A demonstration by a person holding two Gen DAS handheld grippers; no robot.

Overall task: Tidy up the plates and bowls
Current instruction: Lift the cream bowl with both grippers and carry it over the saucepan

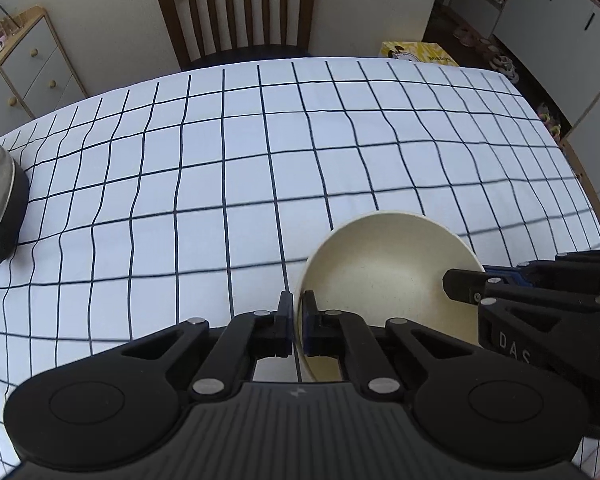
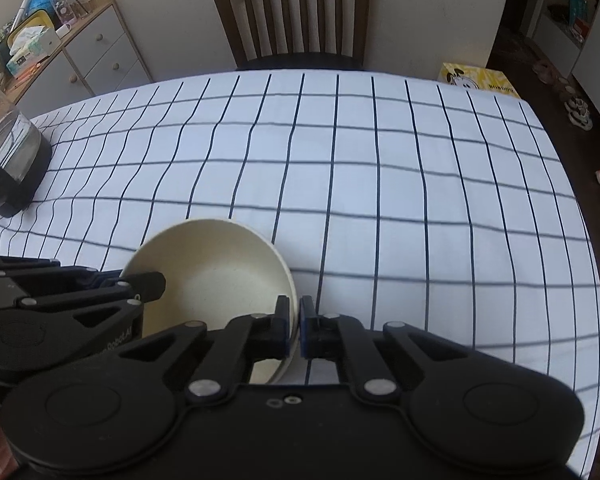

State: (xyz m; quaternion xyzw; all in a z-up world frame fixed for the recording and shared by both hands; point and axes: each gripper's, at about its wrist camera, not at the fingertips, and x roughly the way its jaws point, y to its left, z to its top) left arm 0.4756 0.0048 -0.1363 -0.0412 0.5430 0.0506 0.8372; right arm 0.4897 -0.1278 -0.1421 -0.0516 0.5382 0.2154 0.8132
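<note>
A cream bowl [image 1: 384, 276] is held between both grippers above the checked tablecloth [image 1: 240, 184]. My left gripper [image 1: 297, 312] is shut on the bowl's left rim. My right gripper [image 2: 295, 316] is shut on the bowl's right rim; the bowl [image 2: 216, 276] lies to its left in the right wrist view. The right gripper's fingers [image 1: 472, 284] show at the bowl's right side in the left wrist view. The left gripper's fingers [image 2: 140, 284] show at the bowl's left side in the right wrist view. No plates are in view.
A dark appliance with a clear container [image 2: 12, 160] stands at the table's left edge; it also shows in the left wrist view [image 1: 0, 208]. A wooden chair [image 1: 236, 8] stands behind the table. A cabinet [image 2: 84, 52] is at the back left, a yellow box [image 2: 476, 80] at the back right.
</note>
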